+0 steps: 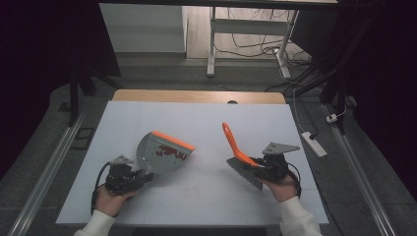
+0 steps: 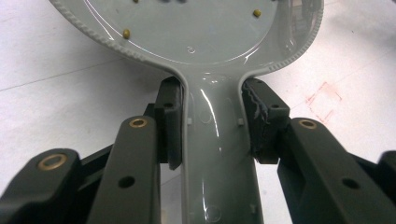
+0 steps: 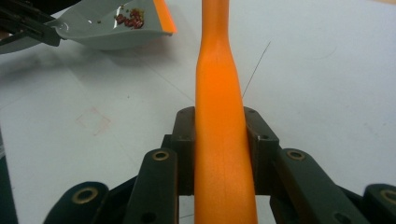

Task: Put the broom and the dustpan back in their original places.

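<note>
White table (image 1: 196,123) fills the centre of the high view, a bare wooden strip (image 1: 196,96) along its far edge; grey dustpan (image 1: 162,152) with red bits rests on it left of centre; faint red square mark (image 3: 93,120) on the surface

From above, the small red bits (image 1: 169,152) in the dustpan (image 1: 160,155) are too small to tell apart. In the left gripper view the pan's front is cut off by the top edge. The brush (image 1: 244,164) bristles are half hidden behind the right gripper (image 1: 268,169), and its orange handle runs off the right gripper view top and bottom.
</note>
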Demonstrator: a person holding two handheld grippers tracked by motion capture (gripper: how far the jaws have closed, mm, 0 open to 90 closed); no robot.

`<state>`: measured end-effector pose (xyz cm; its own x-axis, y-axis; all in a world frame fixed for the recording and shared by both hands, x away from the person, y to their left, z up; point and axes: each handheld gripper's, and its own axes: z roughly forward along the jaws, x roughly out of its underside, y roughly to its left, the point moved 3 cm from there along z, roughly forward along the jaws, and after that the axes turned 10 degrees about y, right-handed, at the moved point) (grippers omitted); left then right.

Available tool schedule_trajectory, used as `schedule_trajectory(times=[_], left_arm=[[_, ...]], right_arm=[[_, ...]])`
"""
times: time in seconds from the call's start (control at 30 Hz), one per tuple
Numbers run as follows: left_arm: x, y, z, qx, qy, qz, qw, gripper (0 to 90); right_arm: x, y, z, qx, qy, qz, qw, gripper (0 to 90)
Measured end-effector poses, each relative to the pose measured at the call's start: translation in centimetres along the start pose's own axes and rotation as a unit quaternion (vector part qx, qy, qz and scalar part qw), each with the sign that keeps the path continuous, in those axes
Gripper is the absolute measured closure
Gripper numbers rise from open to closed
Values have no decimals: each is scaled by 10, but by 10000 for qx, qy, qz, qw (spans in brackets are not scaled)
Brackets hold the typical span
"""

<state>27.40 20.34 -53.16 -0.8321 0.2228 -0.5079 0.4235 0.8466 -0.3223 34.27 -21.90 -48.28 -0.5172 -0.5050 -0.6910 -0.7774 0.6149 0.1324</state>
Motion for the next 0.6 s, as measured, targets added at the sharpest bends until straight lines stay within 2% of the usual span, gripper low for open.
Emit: schedule_trajectory(times=[0.13,0.3,0.4,0.6], left_arm=[[4,2,-1,-103,-49,-154,9998,613],[6,3,-1,-229,-106,-308,9992,613],[7,4,-1,-312,-204,-483,9981,613],[9,5,-1,-405,-363,-659,9963,613]], right_arm=[[3,3,2,13,98,151,9998,699],[7,5,0,-35,96,210,9997,699],[10,4,-1,-72,91,330,9994,699],[15,0,-1,-76,154,525,9985,699]])
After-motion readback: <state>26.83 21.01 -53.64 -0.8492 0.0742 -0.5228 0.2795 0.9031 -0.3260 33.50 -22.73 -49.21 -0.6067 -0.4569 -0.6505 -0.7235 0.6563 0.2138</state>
